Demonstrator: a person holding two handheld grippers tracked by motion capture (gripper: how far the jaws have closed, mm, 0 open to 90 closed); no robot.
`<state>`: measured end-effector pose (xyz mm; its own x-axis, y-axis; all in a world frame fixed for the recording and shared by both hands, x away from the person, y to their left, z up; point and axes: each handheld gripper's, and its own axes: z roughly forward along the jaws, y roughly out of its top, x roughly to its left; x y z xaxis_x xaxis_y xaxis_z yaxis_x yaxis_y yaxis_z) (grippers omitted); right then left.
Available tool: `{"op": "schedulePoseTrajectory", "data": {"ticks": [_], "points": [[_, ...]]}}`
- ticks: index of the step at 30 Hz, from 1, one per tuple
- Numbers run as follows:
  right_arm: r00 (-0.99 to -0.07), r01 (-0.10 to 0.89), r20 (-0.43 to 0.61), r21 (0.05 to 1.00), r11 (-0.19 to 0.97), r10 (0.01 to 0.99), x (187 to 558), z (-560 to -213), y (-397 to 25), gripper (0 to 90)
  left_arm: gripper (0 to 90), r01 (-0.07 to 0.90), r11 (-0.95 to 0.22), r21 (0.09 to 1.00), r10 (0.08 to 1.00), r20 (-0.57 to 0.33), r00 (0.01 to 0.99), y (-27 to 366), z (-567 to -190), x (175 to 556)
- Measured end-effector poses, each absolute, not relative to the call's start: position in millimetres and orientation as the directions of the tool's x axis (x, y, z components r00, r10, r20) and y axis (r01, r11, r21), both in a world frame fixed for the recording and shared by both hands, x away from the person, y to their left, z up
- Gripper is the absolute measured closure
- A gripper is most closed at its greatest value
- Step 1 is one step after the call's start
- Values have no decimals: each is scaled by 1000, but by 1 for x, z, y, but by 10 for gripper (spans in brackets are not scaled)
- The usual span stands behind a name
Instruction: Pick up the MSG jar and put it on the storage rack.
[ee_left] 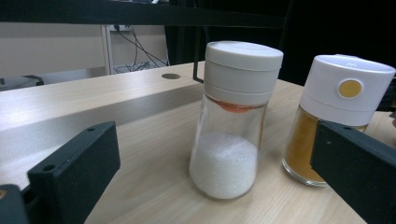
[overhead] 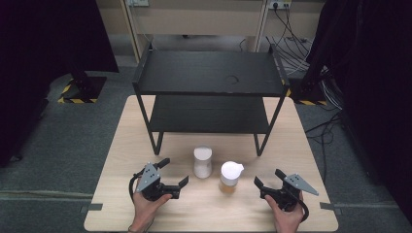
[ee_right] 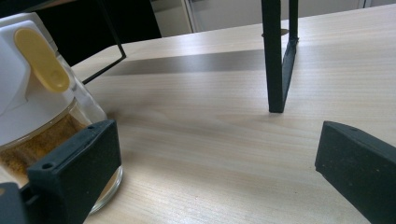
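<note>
Two glass shakers stand side by side on the wooden table [overhead: 116, 145]. The one with white grains [overhead: 202, 162] [ee_left: 232, 121] has a round white cap. The one with yellow-brown powder [overhead: 230, 177] [ee_left: 334, 116] [ee_right: 44, 107] has a white flip lid. My left gripper [overhead: 174, 173] [ee_left: 215, 186] rests open to the left of the white-grain shaker, jaws apart and pointing at it. My right gripper [overhead: 267, 178] [ee_right: 210, 172] is open to the right of the yellow shaker, which sits just beyond its left jaw.
A black two-tier metal rack [overhead: 206, 73] stands at the back half of the table; its front legs [ee_right: 278, 56] land just behind the shakers. Cables [overhead: 296, 53] and dark stands lie on the floor beyond.
</note>
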<state>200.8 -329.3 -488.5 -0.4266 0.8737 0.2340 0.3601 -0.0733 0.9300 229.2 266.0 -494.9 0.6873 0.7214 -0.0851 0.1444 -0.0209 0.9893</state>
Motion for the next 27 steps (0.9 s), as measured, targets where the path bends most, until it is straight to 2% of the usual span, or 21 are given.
{"op": "schedulePoseTrajectory", "data": {"ticks": [27], "points": [[-428, 367, 229, 928, -64, 874, 202, -487, -328, 5, 15, 158, -36, 987, 683, -91, 724, 238, -484, 262]]}}
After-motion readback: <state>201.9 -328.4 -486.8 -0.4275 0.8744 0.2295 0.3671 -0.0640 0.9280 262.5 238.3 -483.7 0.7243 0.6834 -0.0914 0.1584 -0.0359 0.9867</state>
